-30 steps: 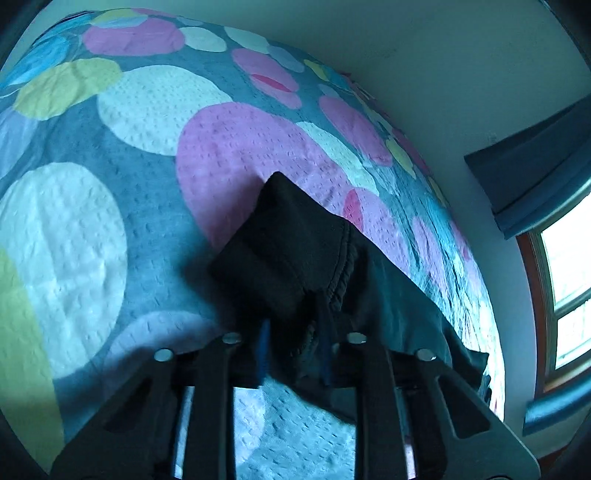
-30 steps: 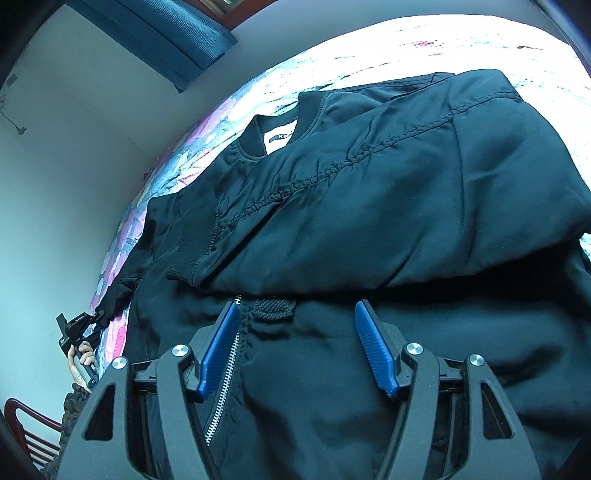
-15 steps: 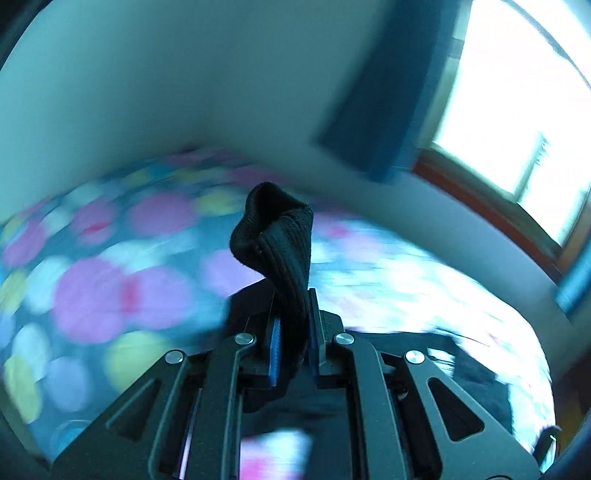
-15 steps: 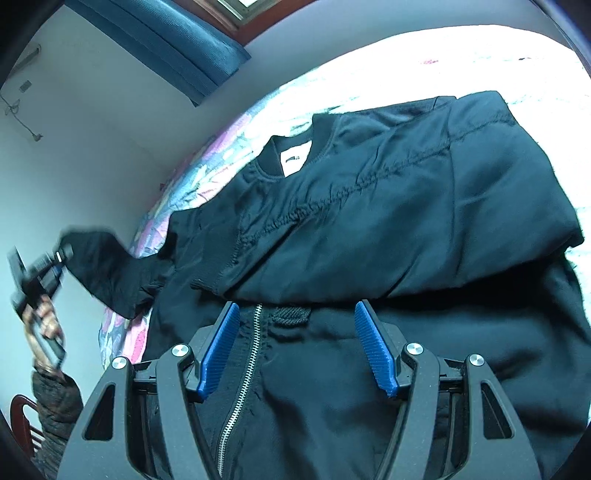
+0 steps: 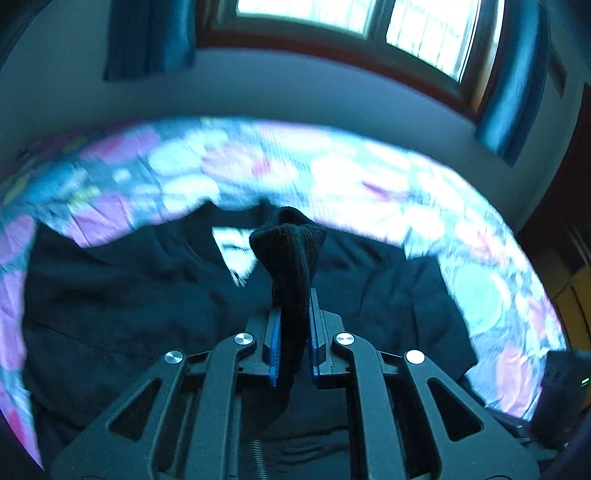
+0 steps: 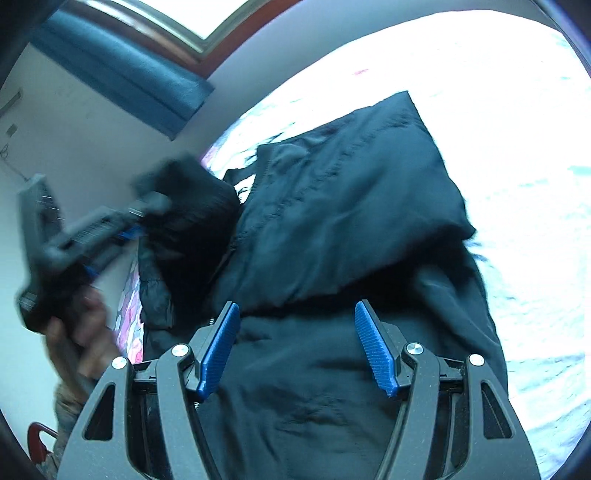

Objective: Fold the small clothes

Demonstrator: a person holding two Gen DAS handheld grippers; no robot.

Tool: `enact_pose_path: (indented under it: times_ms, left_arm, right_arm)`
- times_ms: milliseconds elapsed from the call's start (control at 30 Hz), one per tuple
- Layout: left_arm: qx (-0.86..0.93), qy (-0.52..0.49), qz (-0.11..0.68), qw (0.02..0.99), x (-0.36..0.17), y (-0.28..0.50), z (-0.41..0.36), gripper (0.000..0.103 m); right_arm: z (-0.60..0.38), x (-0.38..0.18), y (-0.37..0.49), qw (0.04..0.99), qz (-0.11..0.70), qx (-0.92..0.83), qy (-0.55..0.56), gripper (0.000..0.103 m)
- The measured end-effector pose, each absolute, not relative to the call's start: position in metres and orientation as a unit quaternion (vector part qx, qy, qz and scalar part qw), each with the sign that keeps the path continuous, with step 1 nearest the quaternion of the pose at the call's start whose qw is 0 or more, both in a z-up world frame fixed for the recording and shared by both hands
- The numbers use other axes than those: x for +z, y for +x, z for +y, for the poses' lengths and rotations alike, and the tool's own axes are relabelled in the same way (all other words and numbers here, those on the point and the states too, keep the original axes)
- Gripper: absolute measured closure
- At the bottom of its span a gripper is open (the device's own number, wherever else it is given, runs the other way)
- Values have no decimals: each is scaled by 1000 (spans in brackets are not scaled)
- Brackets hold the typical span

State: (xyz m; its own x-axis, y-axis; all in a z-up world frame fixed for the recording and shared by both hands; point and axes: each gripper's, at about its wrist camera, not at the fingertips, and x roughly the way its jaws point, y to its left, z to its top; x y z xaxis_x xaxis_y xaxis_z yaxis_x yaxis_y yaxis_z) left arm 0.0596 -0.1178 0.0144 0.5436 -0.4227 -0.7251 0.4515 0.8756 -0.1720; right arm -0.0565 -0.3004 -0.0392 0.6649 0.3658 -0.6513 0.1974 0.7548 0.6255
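A black zip jacket (image 6: 332,229) lies spread on the bed, one sleeve folded across its chest. It also shows in the left wrist view (image 5: 110,302). My left gripper (image 5: 291,317) is shut on the ribbed cuff (image 5: 288,240) of the other sleeve and holds it raised above the jacket's body. In the right wrist view the left gripper (image 6: 140,214) appears blurred at the left with the sleeve (image 6: 192,206) hanging from it. My right gripper (image 6: 297,332) is open and empty, low over the jacket's lower front.
The bed has a quilt with coloured dots (image 5: 332,173). A wall with a window (image 5: 369,22) and blue curtains (image 5: 517,92) stands behind the bed. A dark cabinet (image 5: 565,387) is at the right edge.
My left gripper has lifted the sleeve cuff off the quilt and swung it over the jacket's body. My right gripper has stayed open over the lower front.
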Motion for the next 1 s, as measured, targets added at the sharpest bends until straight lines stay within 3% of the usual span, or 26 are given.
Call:
enact_pose_path:
  times_ms: [67, 133, 300, 500, 933, 967, 1000]
  left_arm:
    - [-241, 28, 420, 875, -7, 55, -122, 77]
    - [-228, 44, 419, 878, -9, 51, -121, 48]
    - [-207, 57, 347, 913, 30, 18, -79, 11]
    - [-143, 71, 280, 947, 49, -3, 0, 5]
    - [-9, 18, 407, 913, -13, 37, 149, 5]
    - [-4, 7, 419, 908, -17, 41, 152, 5]
    - [-1, -1, 426, 905, -19, 43, 155, 5]
  right_arm:
    - [-303, -44, -56, 840, 410, 53, 352, 38]
    - [-303, -44, -56, 840, 409, 55, 353, 38]
    - [-301, -42, -56, 840, 407, 67, 352, 38]
    - [-294, -36, -42, 830, 404, 92, 374, 37]
    - [-285, -42, 23, 821, 444, 31, 356, 36]
    - [-281, -47, 29, 817, 454, 35, 353, 38]
    - [-277, -50, 32, 814, 463, 41, 348, 50]
